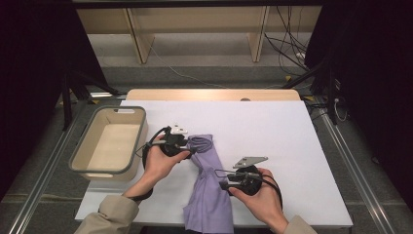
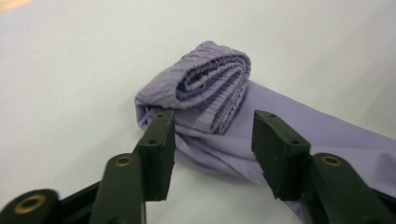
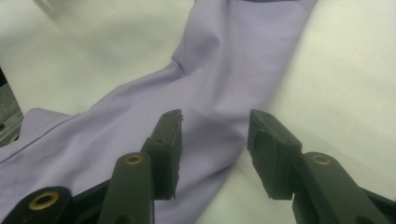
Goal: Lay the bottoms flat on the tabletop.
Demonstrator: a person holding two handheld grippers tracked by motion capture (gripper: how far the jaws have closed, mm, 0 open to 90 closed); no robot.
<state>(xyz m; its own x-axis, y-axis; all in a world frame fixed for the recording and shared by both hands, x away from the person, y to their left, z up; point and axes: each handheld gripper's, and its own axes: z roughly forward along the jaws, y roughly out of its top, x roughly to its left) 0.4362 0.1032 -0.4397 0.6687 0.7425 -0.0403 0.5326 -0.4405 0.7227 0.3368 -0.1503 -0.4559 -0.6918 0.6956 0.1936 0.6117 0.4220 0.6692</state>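
Lavender cloth (image 1: pixel 209 187) is lying lengthwise on the white table (image 1: pixel 272 131), its rolled end just ahead of the nearer left gripper (image 1: pixel 193 147), while the right gripper (image 1: pixel 220 178) is hovering at its midsection, both with jaws parted and grasping nothing.

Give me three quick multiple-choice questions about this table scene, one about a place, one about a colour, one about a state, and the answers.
1. Where is the beige plastic bin?
A. at the table's left edge
B. at the right edge
C. on the cloth

2. What colour is the long folded cloth?
A. green
B. lilac
C. red

3. How do the jaws of the left gripper stand?
A. clamped on the cloth
B. apart, gripping nothing
C. inside the bin

Answers: 1 A, the high view shows it left of both hands. 2 B, it is pale purple in every view. 3 B, a gap shows beside both pads above the cloth's rolled end.
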